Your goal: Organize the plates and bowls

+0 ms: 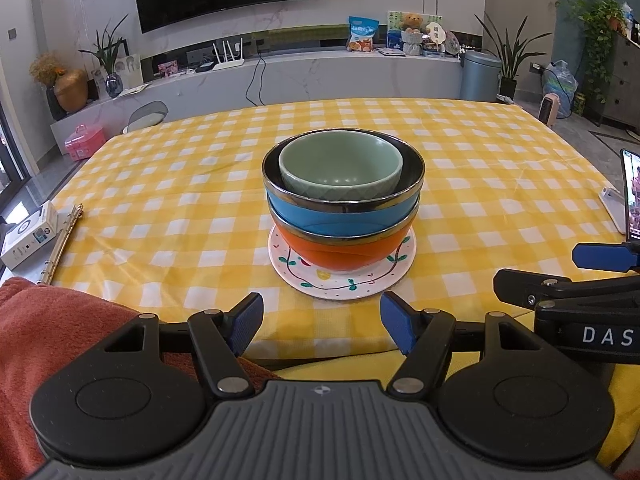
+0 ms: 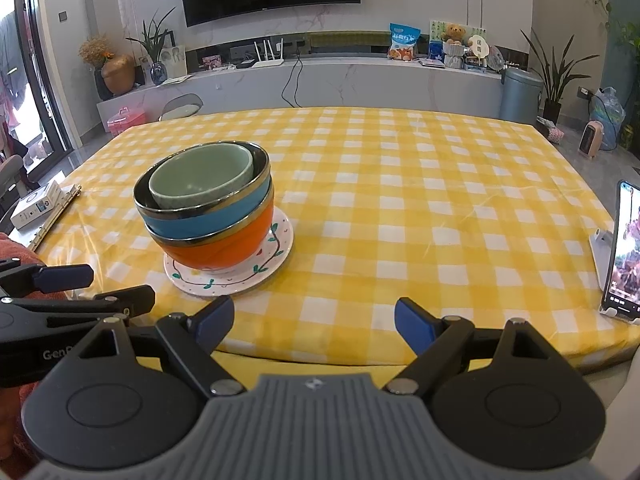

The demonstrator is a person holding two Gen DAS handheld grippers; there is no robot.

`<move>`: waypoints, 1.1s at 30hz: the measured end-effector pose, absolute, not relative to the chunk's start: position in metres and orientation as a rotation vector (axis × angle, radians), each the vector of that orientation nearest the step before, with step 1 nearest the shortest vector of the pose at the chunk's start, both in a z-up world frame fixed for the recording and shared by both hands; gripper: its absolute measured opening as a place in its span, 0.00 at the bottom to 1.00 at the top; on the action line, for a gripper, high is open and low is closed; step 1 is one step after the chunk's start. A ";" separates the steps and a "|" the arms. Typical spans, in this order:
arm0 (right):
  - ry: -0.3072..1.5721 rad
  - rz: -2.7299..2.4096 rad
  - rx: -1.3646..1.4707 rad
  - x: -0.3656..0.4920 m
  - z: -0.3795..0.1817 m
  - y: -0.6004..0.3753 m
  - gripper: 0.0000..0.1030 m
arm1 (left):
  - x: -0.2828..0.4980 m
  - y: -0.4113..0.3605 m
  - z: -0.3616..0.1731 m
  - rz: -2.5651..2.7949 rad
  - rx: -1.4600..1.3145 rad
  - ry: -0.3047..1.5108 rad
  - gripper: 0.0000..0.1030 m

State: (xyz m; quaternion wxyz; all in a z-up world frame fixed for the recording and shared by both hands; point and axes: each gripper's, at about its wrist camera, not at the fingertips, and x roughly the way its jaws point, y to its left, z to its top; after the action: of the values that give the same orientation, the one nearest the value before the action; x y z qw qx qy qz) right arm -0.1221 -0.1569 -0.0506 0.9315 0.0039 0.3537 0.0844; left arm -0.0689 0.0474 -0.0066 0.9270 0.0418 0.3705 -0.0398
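A stack stands on the yellow checked tablecloth (image 1: 200, 184): a white plate (image 1: 384, 276) with a leaf pattern, an orange bowl (image 1: 344, 254) on it, a blue bowl (image 1: 340, 220) in that, and a small green bowl (image 1: 340, 168) on top. In the right wrist view the same plate (image 2: 276, 252), orange bowl (image 2: 224, 250), blue bowl (image 2: 208, 220) and green bowl (image 2: 200, 180) sit to the left. My left gripper (image 1: 322, 322) is open just short of the plate, holding nothing. My right gripper (image 2: 314, 322) is open over the table's near edge, right of the stack, also with nothing in it.
A phone on a white stand (image 2: 622, 248) is at the table's right edge. A white box (image 1: 30, 236) and a gold ring binder (image 1: 66, 240) lie at the left edge. An orange-red cloth (image 1: 52, 340) is at the near left. A chair back (image 1: 146, 116) shows beyond the table.
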 end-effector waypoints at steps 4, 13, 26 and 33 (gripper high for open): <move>0.727 0.173 0.010 -0.122 -0.051 -0.156 0.83 | -0.069 0.047 -0.007 -0.081 0.089 0.757 0.76; 0.727 0.172 0.010 -0.122 -0.051 -0.157 0.83 | -0.070 0.045 -0.005 -0.089 0.090 0.754 0.76; 0.728 0.173 0.011 -0.122 -0.051 -0.157 0.83 | -0.069 0.045 -0.004 -0.089 0.087 0.753 0.76; 0.729 0.173 0.012 -0.122 -0.051 -0.156 0.83 | -0.070 0.046 -0.001 -0.091 0.089 0.746 0.76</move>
State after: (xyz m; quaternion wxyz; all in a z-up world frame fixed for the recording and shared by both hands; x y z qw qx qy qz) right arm -0.1217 -0.1563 -0.0509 0.9306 0.0057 0.3562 0.0844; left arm -0.0700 0.0456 -0.0014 0.9292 0.0436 0.3643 -0.0445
